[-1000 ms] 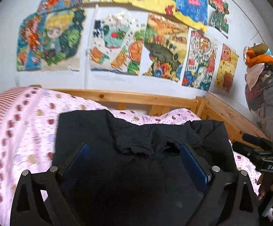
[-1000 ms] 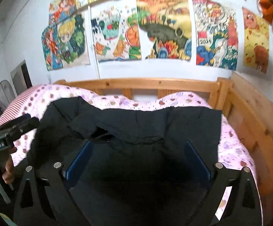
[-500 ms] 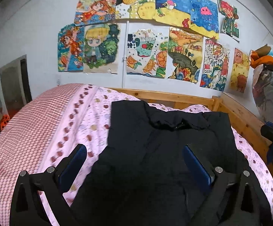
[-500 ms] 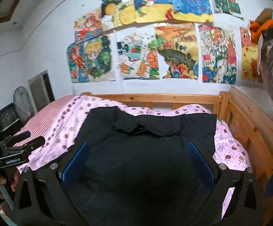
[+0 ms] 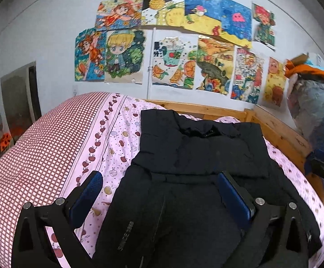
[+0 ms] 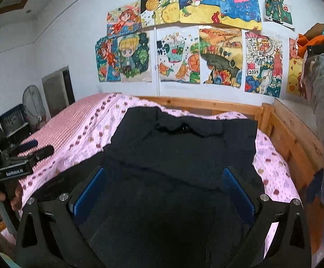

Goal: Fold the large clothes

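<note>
Both grippers have pulled back since a second ago, so more of the black jacket [image 5: 197,156] shows, spread flat on the pink bedspread [image 5: 117,138]. Left gripper [image 5: 159,192] and right gripper [image 6: 164,187] hover with jaws spread, empty. Bare bedding lies left; the wooden bed frame [image 6: 282,131] bounds the right. The jacket's near hem is cut off

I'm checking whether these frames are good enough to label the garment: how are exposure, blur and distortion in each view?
Left wrist: strong fisheye bend, dark corner vignette, the black jacket keeps some seams and folds, slight softness at the right edge. Right wrist: same bend and vignette, jacket near-black with little detail; bedsheet and wall drawings are well lit.
</note>
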Demonstrator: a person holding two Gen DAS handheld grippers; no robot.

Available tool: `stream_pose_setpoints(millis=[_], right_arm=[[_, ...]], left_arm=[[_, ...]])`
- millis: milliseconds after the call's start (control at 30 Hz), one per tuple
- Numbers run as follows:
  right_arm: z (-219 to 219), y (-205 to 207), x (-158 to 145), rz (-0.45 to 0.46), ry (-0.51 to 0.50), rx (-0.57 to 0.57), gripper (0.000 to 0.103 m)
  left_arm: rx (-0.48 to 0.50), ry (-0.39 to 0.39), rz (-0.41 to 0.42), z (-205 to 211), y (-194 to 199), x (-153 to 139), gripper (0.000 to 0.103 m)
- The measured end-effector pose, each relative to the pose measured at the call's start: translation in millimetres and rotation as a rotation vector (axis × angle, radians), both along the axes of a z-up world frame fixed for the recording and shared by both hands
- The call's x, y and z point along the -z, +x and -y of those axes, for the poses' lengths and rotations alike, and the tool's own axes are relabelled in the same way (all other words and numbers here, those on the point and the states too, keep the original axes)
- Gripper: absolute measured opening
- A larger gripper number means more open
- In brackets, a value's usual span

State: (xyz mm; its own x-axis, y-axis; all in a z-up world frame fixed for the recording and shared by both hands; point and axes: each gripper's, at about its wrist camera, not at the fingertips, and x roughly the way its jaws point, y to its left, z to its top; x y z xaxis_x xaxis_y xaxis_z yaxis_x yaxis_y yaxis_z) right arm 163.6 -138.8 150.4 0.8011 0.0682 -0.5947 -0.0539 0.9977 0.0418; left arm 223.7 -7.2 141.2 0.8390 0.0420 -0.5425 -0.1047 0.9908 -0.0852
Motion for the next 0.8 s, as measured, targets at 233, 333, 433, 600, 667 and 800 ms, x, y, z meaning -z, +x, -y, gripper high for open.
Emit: stream_pose_setpoints(millis=[233,333,433,600,667,800], right_arm=[[-7.5,-38.3,-3.3,-0.022,-0.049,0.008,0.101],[-10.4,-53.3,-1.5,-0.025,-0.066,0.007,0.101],[-11.7,-71.1,3.3,-0.012,-0.084,-0.010,0.101],[-19.7,-95.1,16.9,0.010,-0.123,-0.065,0.101],[-24.3,-96.8,21.0,-0.017,-0.132,-0.103,0.101],[-32.1,-105.5,26.6,-0.029,-0.131,-0.172,0.101]], left_arm=[[0.063,0.029,-0.017,6.3,-22.8,5.4,0.103],[0.088,0.015,-0.026,8.3,-33.9,8.9,0.103],[0.128,0.024,-0.035,11.9,-45.4,13.6,0.103],[0.177,0.082,-0.045,20.4,-58.6,23.8,0.103],[0.193,0.088,-0.062,23.1,-60.5,26.5,0.103],[0.271,0.097,-0.114,27.5,-73.6,35.4,0.103]])
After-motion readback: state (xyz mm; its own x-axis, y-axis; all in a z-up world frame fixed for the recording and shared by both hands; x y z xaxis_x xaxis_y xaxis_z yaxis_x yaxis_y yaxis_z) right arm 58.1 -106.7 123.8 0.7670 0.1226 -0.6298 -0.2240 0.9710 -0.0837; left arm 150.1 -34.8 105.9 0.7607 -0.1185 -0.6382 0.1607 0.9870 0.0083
